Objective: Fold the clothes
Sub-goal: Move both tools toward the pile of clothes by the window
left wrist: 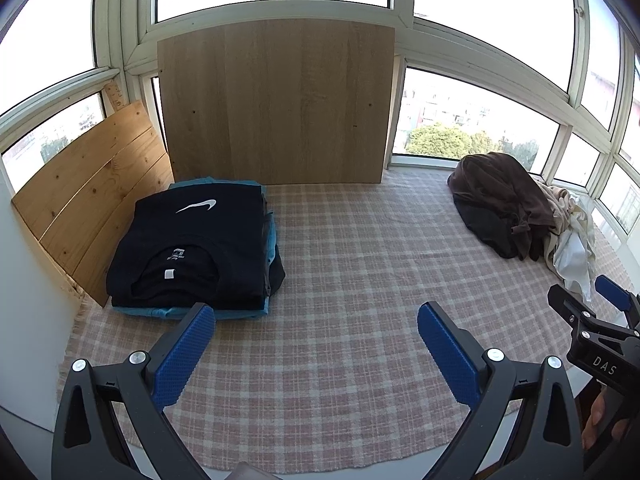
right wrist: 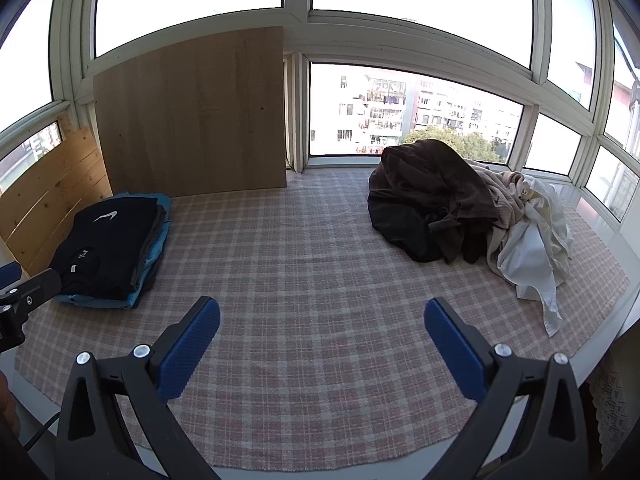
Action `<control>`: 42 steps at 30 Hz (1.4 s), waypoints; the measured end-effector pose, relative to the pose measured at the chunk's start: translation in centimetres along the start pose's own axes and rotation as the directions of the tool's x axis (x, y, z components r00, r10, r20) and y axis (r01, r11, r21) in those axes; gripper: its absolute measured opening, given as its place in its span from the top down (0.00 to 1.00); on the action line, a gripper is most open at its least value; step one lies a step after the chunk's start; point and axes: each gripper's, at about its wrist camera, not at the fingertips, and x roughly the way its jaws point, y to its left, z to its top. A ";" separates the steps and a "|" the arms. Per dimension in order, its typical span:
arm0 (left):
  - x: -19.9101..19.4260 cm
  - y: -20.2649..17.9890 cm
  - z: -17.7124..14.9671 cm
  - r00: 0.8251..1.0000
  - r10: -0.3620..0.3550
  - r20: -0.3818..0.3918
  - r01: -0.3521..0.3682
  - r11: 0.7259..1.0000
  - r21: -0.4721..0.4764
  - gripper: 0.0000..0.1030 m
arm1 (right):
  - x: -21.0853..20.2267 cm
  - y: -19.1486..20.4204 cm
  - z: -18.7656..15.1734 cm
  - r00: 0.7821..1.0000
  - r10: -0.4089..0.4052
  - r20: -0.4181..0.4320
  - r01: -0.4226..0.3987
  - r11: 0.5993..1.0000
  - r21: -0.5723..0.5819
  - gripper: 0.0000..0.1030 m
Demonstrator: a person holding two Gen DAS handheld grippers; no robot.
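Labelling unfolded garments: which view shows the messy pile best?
Right wrist view: the pile sits large and whole, brown, black, beige and white pieces distinct. Left wrist view shows the same pile smaller, near the right edge, its white end partly behind the right tongs.

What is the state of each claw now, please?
Left claw: open, holding nothing.
Right claw: open, holding nothing.

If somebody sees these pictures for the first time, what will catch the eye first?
Probably the heap of unfolded clothes, brown, black and white, at the far right of the checked cloth by the windows. Opposite, at the left, lies a neat folded stack topped by a black shirt with a white swoosh. Both tongs, left and right, hang open and empty.
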 end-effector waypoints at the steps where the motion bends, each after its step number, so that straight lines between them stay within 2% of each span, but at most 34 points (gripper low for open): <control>1: 0.0 0.0 0.0 1.000 -0.001 0.001 0.001 1.000 0.001 0.01 | 0.0 0.0 0.0 1.000 -0.001 0.000 0.001 1.000 0.001 0.00; 20: 0.5 -0.5 0.7 1.000 -0.010 0.001 0.010 1.000 0.022 0.01 | 0.7 -0.1 0.3 1.000 -0.008 -0.011 0.008 1.000 0.010 0.00; 27: 1.1 -0.8 1.2 1.000 -0.017 -0.009 0.017 1.000 0.024 0.01 | 0.8 -0.7 0.5 0.999 -0.039 -0.013 0.039 0.999 0.015 0.00; 42: 2.8 -5.5 3.5 0.998 -0.065 -0.013 0.066 0.995 0.076 0.01 | 1.1 -6.0 2.5 0.993 -0.121 0.005 0.121 0.990 0.067 0.00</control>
